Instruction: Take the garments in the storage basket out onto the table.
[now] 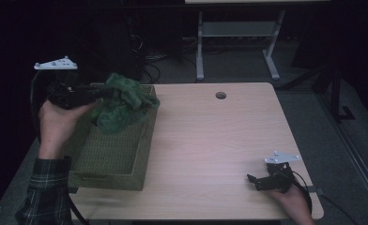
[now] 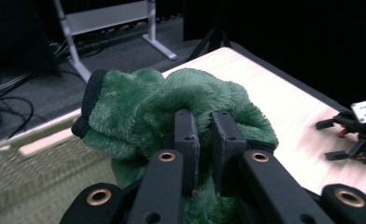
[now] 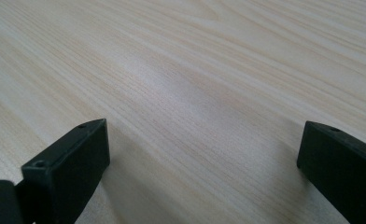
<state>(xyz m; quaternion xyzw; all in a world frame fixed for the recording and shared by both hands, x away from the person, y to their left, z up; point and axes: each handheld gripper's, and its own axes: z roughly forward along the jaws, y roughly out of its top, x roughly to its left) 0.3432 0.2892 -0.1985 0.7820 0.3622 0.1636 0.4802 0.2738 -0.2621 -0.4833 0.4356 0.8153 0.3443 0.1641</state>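
A: What is the left claw (image 1: pixel 108 92) doing?

B: It is clamped on a green fuzzy cloth (image 1: pixel 122 104). In the left gripper view its two black jaws stand close together with the plush pinched between them, and the rest of the cloth (image 2: pixel 172 105) bulges out around and above the jaws. A dark knitted cuff shows at one end of it.

A: Where is the cloth, then?

B: In the high view it hangs from the claw over the far end of a woven green basket (image 1: pixel 116 159), which sits on the left part of the wooden surface (image 1: pixel 210 140). Whether the lowest folds touch the basket floor I cannot tell.

A: And the right claw (image 1: pixel 256 181)?

B: It rests low at the near right corner of the surface, well apart from the basket. In the right gripper view its jaws stand wide apart with bare wood between them, gripping nothing.

A: Anything else out there?

B: A round hole (image 1: pixel 220 95) near the far edge of the surface.
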